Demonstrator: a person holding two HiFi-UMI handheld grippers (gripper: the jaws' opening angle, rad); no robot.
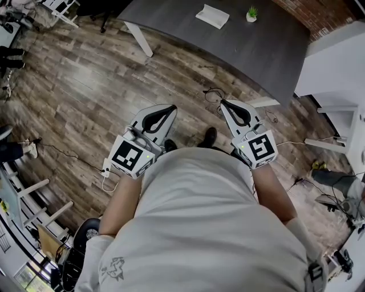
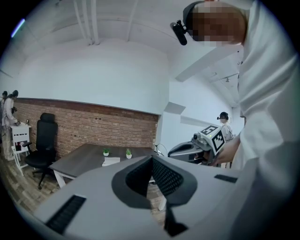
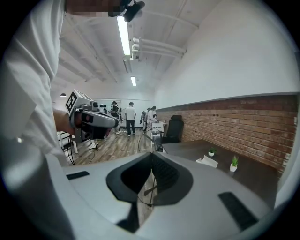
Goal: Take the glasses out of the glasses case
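Observation:
A white glasses case lies shut on a dark grey table at the far side of the head view, apart from both grippers. It also shows as a small white case in the left gripper view and as a white case in the right gripper view. My left gripper and right gripper are held side by side in front of the person's body, above the wooden floor. Both are shut with nothing between the fingers. No glasses are visible.
Small potted plants stand beside the case. Cables lie on the floor near the table's white legs. White furniture stands at the right, a black office chair by the brick wall. Several people stand far off.

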